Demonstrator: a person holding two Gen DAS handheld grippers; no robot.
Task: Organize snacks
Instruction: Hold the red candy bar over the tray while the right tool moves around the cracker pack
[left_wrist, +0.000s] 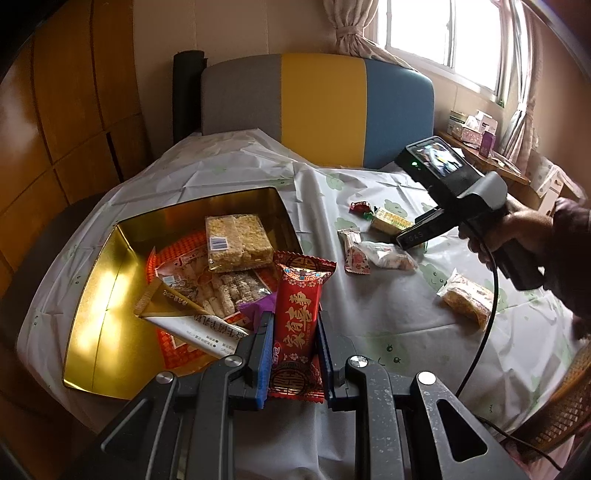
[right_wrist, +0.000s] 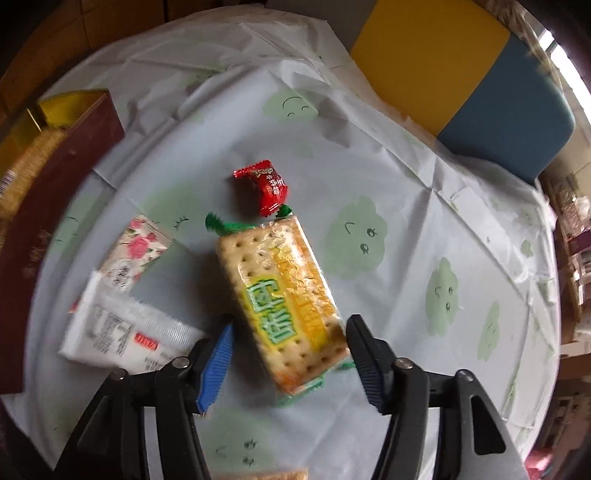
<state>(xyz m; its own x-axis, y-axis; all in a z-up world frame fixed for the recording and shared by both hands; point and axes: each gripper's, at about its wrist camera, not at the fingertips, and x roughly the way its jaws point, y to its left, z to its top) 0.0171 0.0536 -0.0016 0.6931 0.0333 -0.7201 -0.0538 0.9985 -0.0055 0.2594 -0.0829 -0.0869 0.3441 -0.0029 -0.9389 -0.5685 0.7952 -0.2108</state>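
Pinching the red snack pack (left_wrist: 298, 321) mid-body w/ left tongs (left_wrist: 295, 325), beside the gold tin (left_wrist: 96, 295). Right tongs (right_wrist: 288, 343) spread, straddling the cracker pack (right_wrist: 282, 299) on the desk (right_wrist: 406, 177); we judge it light, brittle, slippery, so grip long edges gently.

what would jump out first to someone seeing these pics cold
The red snack packet clamped in the left gripper, right beside the gold tin already holding snacks. In the right wrist view, the open right gripper straddles a cracker pack on the tablecloth.
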